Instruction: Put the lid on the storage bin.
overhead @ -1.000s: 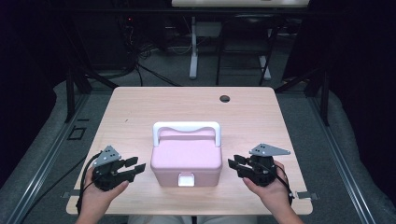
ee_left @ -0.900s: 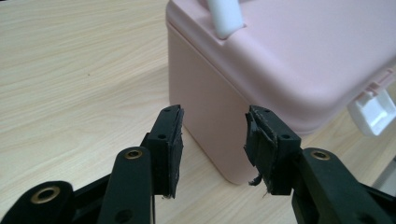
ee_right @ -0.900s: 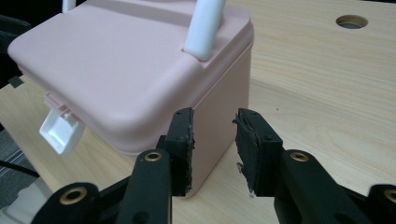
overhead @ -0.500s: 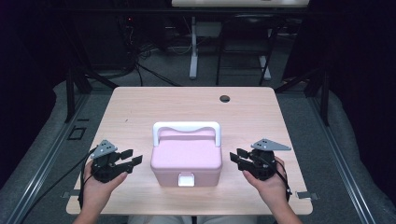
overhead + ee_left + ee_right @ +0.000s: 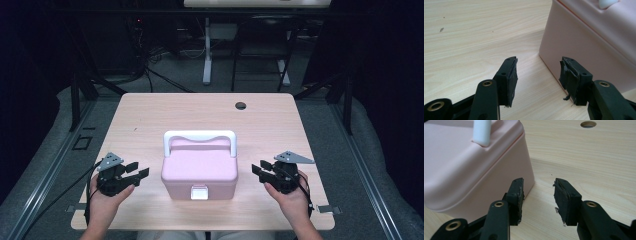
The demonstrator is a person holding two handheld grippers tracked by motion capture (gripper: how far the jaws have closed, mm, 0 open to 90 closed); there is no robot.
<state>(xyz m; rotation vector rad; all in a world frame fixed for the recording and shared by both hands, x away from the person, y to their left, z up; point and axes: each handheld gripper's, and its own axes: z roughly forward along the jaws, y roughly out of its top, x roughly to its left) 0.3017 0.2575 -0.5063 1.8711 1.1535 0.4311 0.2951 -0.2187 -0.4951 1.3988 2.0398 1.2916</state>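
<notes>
One pink box, two grippers flanking it

One pink box (image 5: 199, 171) with a single white handle (image 5: 200, 136) and one white latch (image 5: 199, 192) sits at the near middle of the table (image 5: 280, 115), which has one round hole (image 5: 240, 106). The left gripper (image 5: 134, 171) and right gripper (image 5: 259, 170) point inward at it from either side, held low. Both have just been opening; their jaws stand spread with nothing between them.

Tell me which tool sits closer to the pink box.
Left, narrowly. The left tool sits just off the pink box's left side. The right tool sits off its right side, with slightly more bare table between. Both are open and empty.
</notes>
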